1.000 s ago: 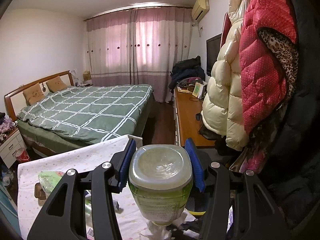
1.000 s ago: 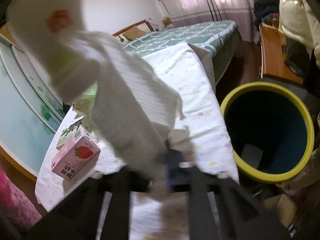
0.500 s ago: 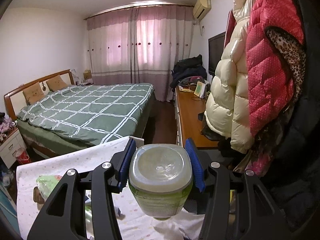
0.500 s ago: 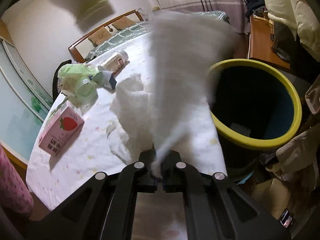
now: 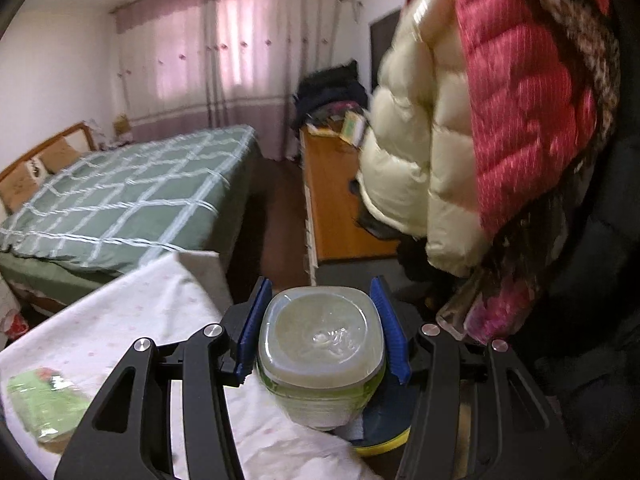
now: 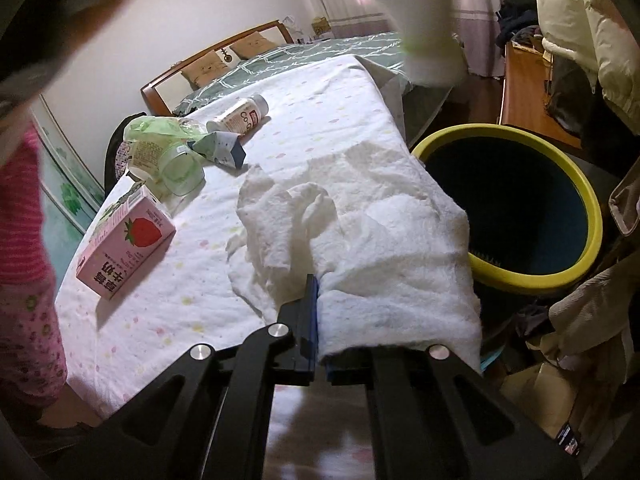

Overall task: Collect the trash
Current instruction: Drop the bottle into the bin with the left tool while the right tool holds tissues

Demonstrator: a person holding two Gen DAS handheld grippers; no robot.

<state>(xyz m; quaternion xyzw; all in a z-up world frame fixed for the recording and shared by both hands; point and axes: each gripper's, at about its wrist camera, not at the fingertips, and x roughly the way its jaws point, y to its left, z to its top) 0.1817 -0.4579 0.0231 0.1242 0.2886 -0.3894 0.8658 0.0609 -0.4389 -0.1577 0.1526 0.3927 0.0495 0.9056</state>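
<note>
Both tongs are loaded. Left tongs (image 5: 322,334) are clamping a green bottle (image 5: 320,364) between their blue pads, its base facing the lens; right tongs (image 6: 318,320) are pinched fully closed on a white paper towel (image 6: 360,240) that is draping over the tabletop (image 6: 160,308) edge.

Compared with a second ago, the left wrist view is swinging toward the hanging coats and tipping downward, so the bottle is now sitting over a sliver of the yellow-rimmed bin (image 5: 380,442) rather than over the cloth. The towel, which was flying blurred through the air in the earlier right wrist pictures, is now lying settled, with its far edge close to the bin (image 6: 520,216). This probably means the bottle is nearly in place for release, while the towel is waiting its turn.

Only the right wrist view is showing what is left to collect: a pink strawberry milk carton (image 6: 126,246), a clear green cup (image 6: 180,168), a small white drink bottle (image 6: 238,114) and a crumpled blue-grey wrapper (image 6: 222,150). It is also catching the bottle as a pale blur near the top edge, above the bin. The left wrist view is showing the grip on the bottle plainly, plus a green packet (image 5: 44,404) at its lower left.
</note>
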